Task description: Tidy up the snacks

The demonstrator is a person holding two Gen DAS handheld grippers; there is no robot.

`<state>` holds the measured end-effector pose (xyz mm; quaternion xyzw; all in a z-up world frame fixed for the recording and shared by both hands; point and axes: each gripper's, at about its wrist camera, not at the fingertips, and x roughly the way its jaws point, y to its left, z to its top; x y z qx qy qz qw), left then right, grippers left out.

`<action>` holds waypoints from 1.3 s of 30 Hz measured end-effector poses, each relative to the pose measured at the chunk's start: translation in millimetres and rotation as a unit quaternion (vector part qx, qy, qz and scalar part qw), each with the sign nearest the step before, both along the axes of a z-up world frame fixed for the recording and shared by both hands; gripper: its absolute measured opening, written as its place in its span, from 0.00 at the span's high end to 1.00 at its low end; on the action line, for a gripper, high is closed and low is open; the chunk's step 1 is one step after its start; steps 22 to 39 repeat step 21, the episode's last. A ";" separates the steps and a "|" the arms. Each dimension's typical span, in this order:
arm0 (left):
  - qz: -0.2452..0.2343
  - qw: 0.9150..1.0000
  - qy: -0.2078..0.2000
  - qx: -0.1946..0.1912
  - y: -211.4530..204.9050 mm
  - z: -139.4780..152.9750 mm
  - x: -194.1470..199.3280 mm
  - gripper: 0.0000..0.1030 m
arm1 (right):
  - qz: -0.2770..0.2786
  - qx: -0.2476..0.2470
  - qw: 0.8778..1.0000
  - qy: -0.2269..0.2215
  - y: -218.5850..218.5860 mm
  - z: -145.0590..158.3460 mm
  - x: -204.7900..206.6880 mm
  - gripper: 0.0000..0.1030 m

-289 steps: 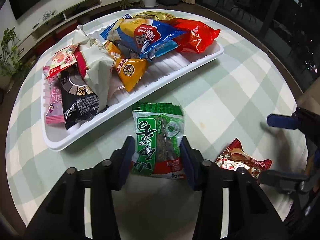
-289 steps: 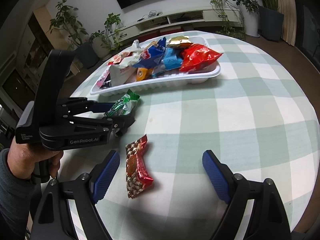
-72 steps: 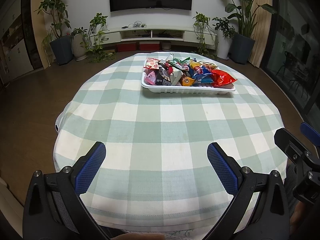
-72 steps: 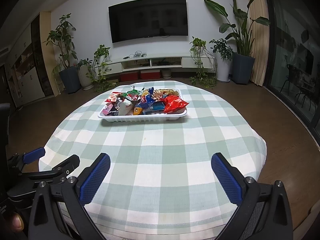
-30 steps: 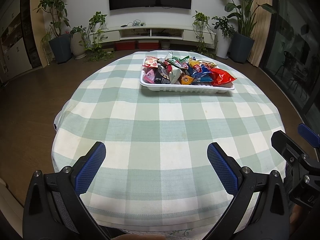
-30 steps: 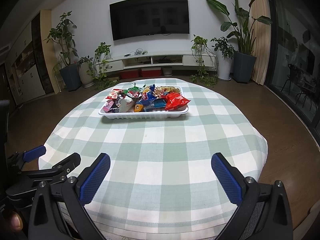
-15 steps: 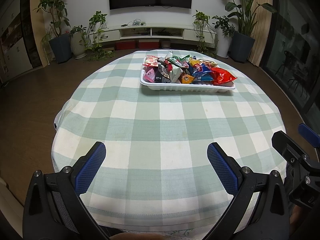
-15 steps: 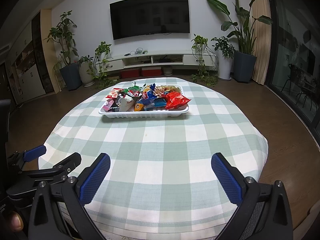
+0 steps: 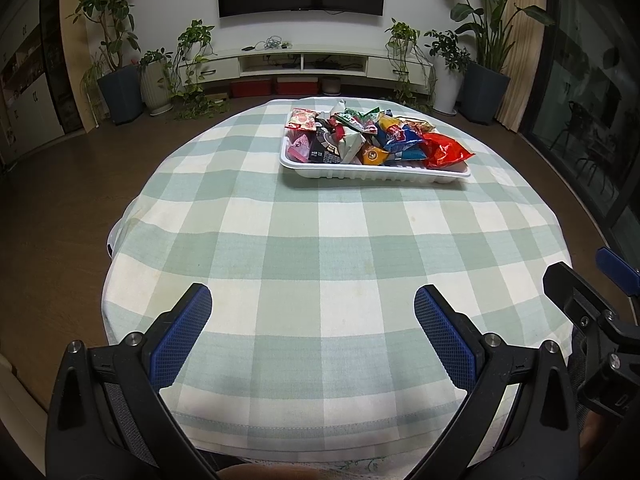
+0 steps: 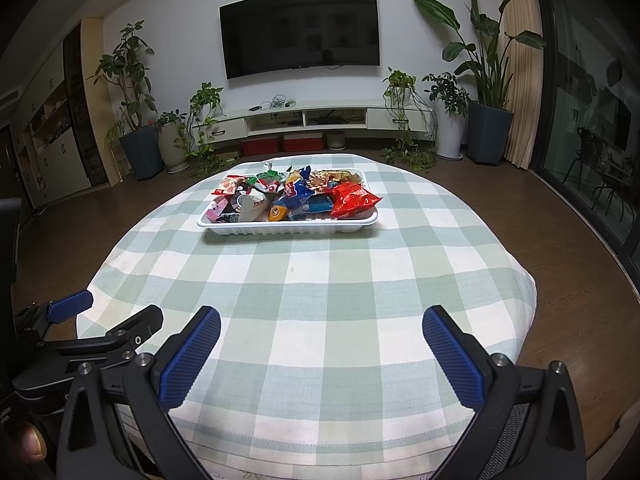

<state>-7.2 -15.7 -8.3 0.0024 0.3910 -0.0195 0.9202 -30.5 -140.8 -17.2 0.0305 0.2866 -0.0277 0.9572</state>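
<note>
A white tray [image 9: 372, 173] heaped with several snack packets stands at the far side of the round checked table [image 9: 320, 248]; a red packet [image 9: 446, 152] lies at its right end. The tray also shows in the right wrist view [image 10: 288, 229]. My left gripper [image 9: 313, 322] is open and empty, held back over the table's near edge. My right gripper [image 10: 320, 344] is open and empty too, beside it at the near edge. Both are far from the tray.
The table's cloth hangs over its round edge, with brown floor all around. A TV [image 10: 300, 30], a low white cabinet [image 10: 312, 118] and several potted plants stand at the far wall. Glass doors [image 10: 592, 128] are on the right.
Both grippers have stayed open and nearly still at the near edge over the last second. Since 9.6 s ago they pulled back from the snacks, and the green and red packets left the cloth.
</note>
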 end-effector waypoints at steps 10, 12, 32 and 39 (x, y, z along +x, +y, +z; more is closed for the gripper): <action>-0.001 1.000 0.007 0.010 -1.9 -1.3 2.1 0.00 | 0.000 0.000 1.000 0.001 -0.4 1.4 0.3 0.00; -0.001 1.000 0.007 0.010 -2.4 -1.5 1.4 0.00 | 0.000 0.000 1.000 0.001 -0.5 1.8 0.3 0.00; -0.002 1.000 -0.009 0.017 -2.1 1.0 0.3 0.00 | 0.000 0.001 1.000 0.002 -0.2 0.2 -0.8 0.00; -0.002 1.000 -0.009 0.017 -2.1 1.0 0.3 0.00 | 0.000 0.001 1.000 0.002 -0.2 0.2 -0.8 0.00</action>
